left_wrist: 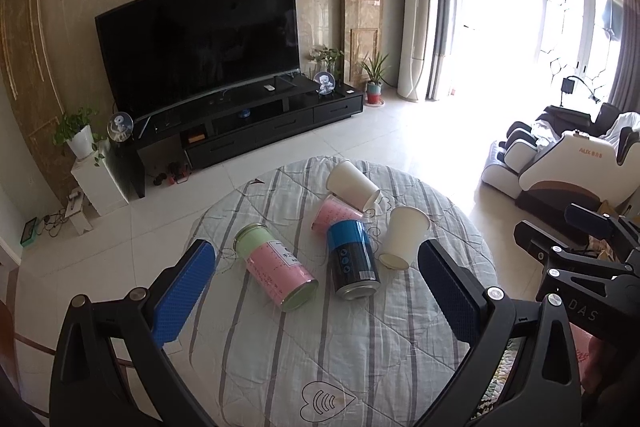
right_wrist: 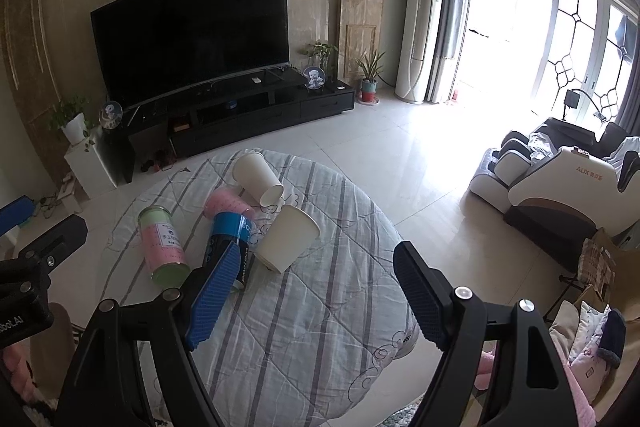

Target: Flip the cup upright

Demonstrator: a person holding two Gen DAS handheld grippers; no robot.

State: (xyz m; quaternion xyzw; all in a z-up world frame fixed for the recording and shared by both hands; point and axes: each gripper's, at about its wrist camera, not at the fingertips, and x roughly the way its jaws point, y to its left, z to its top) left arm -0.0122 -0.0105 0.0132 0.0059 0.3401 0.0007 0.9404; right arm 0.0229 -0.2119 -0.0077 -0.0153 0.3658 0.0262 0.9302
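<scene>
Several containers lie on their sides on a round table covered with a striped quilt [left_wrist: 304,339] [right_wrist: 320,307]. A white paper cup [left_wrist: 404,237] [right_wrist: 288,239] lies nearest the right. A second white cup [left_wrist: 352,185] [right_wrist: 258,177] lies farther back. A pink cup [left_wrist: 334,215] [right_wrist: 226,205] lies between them. A blue-black can [left_wrist: 352,259] [right_wrist: 230,241] and a pink-green can [left_wrist: 276,267] [right_wrist: 162,247] lie in front. My left gripper [left_wrist: 316,271] is open above the cans. My right gripper [right_wrist: 316,273] is open and empty, near the front white cup.
A black TV and its stand [left_wrist: 224,107] are against the far wall. A massage chair [left_wrist: 560,167] stands at the right by the bright balcony door. Tiled floor surrounds the table. The right gripper's body [left_wrist: 580,267] shows at the right edge of the left wrist view.
</scene>
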